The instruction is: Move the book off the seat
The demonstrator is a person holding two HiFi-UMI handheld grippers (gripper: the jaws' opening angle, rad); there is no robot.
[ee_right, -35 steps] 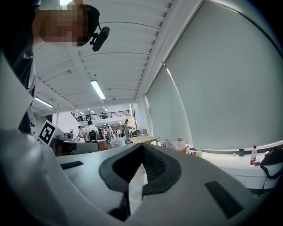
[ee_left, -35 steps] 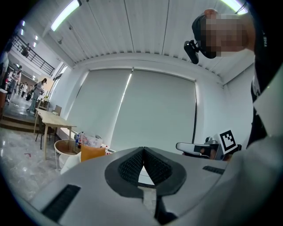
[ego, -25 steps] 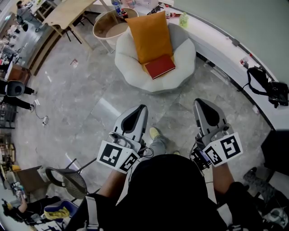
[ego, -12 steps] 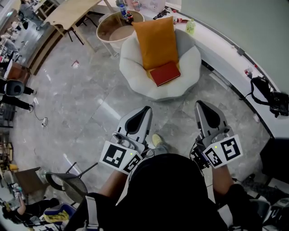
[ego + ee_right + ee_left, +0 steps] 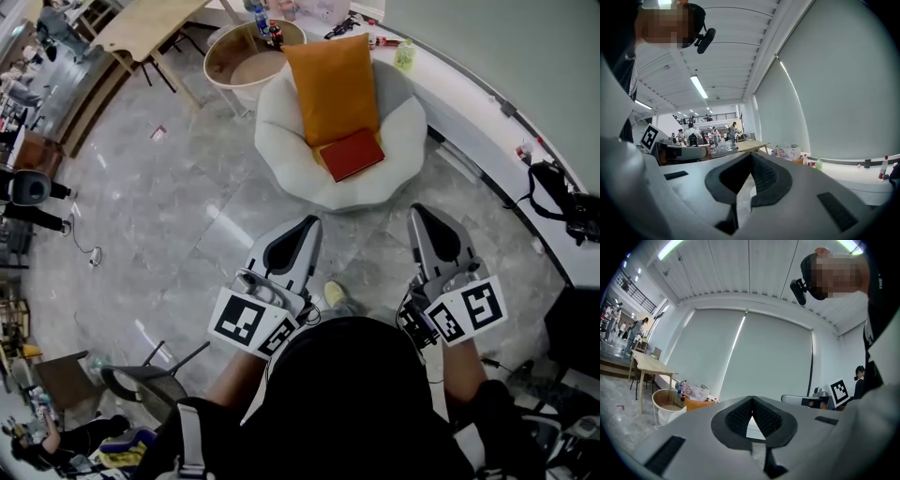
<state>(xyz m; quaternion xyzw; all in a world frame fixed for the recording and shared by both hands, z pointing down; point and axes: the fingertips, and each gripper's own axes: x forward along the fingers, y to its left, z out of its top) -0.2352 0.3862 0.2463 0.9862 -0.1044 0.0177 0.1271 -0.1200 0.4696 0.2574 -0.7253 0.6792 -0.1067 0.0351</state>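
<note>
**Red book (image 5: 352,155) flat on the white seat (image 5: 281,131)**

I see the book closed, cover up and turned a little askew. It rests near the seat's front edge, the side nearest me, slightly right of the middle. The seat is a round, white, padded chair with puffy lobed sides.

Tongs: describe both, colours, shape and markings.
Left tongs and right tongs match: pale grey tapered shells around a dark teardrop opening lined with black ribbed pads. Each carries a white cube with black square markers. Black cables run at the right one's base.
</note>
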